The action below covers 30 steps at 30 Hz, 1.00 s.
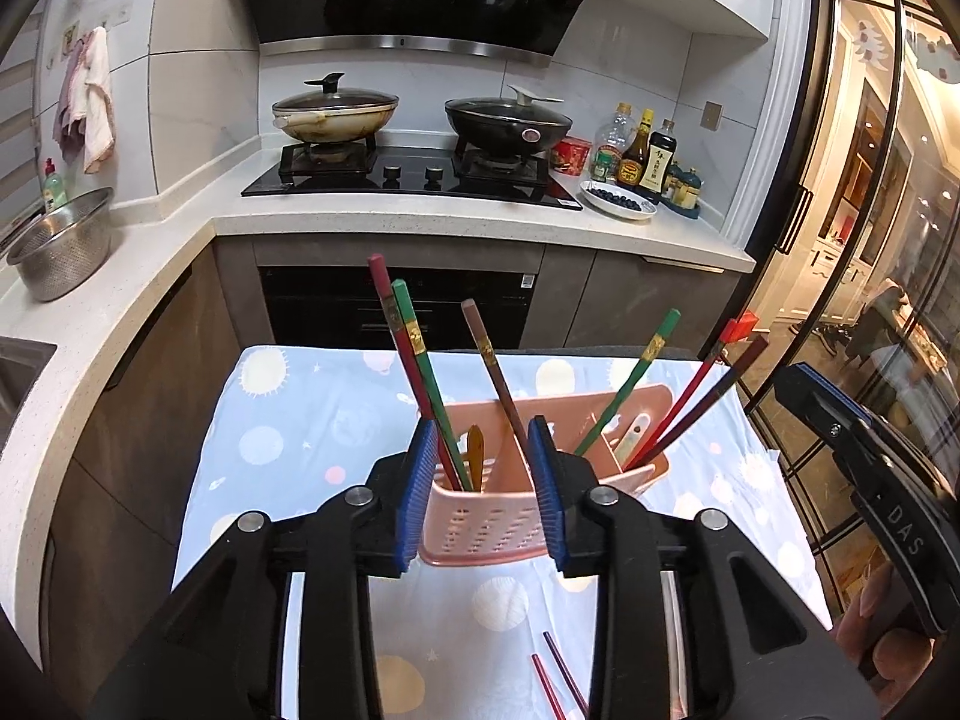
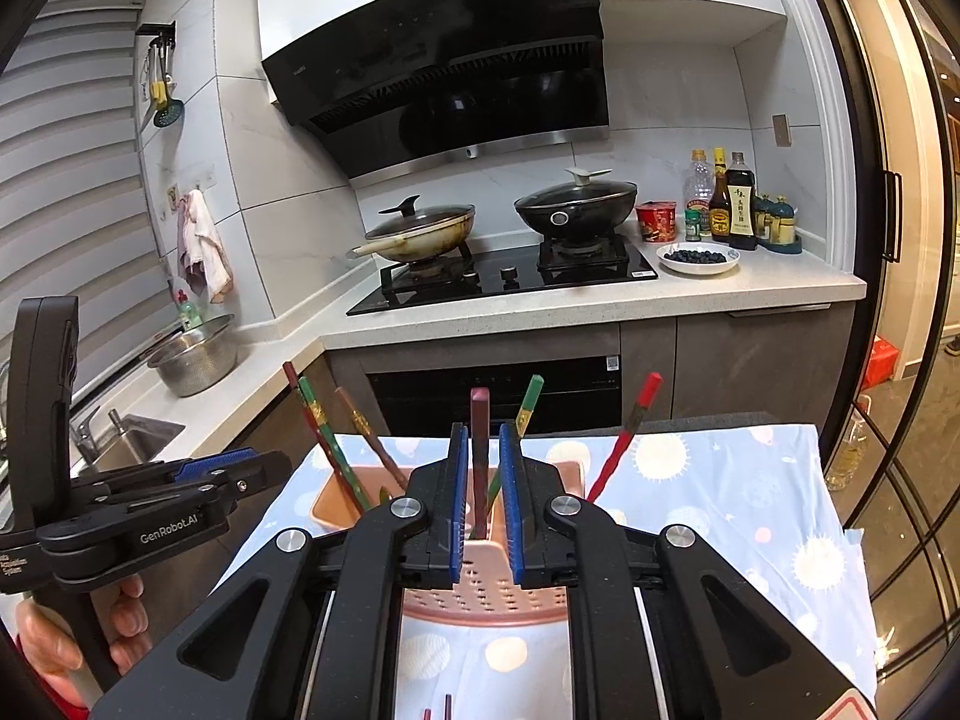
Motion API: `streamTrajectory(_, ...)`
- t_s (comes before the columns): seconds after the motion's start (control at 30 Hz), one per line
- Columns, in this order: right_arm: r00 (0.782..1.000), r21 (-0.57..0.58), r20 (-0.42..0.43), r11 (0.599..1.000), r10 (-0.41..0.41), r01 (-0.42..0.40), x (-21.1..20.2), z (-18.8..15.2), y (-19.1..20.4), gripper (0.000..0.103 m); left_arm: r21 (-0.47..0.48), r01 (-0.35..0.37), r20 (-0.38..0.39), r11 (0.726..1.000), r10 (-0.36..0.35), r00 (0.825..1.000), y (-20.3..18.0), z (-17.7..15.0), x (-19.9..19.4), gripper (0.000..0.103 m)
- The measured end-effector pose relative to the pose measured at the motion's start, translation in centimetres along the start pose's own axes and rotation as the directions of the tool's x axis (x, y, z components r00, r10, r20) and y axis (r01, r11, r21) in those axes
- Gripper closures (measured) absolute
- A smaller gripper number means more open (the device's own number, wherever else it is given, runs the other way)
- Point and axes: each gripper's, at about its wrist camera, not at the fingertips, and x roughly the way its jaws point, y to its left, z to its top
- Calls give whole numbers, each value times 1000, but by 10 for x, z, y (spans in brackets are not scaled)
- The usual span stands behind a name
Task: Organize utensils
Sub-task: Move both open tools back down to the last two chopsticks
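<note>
A pink perforated utensil holder [image 1: 489,525] stands on a small table with a light blue patterned cloth [image 1: 312,414]. Several red, green and brown chopsticks stand in it. My left gripper [image 1: 483,501] is closed around the holder's near end, blue pads on both sides. In the right wrist view my right gripper [image 2: 486,501] holds a dark red chopstick [image 2: 479,420] upright between its pads, over the holder [image 2: 486,591]. Two loose chopsticks [image 1: 558,681] lie on the cloth at the near edge.
Behind the table is a kitchen counter with a gas hob [image 1: 414,177], two lidded woks, sauce bottles [image 1: 645,153] and a plate of blueberries [image 1: 618,199]. A steel colander [image 1: 63,243] and sink sit on the left. A glass door [image 1: 870,240] is on the right.
</note>
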Motion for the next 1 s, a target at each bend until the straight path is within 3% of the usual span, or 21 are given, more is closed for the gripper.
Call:
streamTrajectory(0.2,1000,10,10,1000,9,-9,-19,-7,-1,91,8,-7,-2,1000,7,1000,-5,-11,-8,67)
streamTrajectory(0.33,1000,9,11,1000,10,-11,-33,-17,-2,83,8,-8,-9,1000,8,1000,-6,-20,-12,64)
streamTrajectory(0.43,1000,-6,-2,1000,3,-3,-43,-29,0,83,10,-11,-21,1000,12,1000,-8,-31,-14,61)
streamTrajectory(0.67,996,-68,-91,998,-18,12,-59,-78,7,83,17,-15,-63,1000,16,998,-14,-68,-18,55)
streamTrajectory(1.0,974,-66,-225,998,-11,-4,-77,-145,5,83,-1,-14,-158,1000,14,987,-20,-136,-19,54)
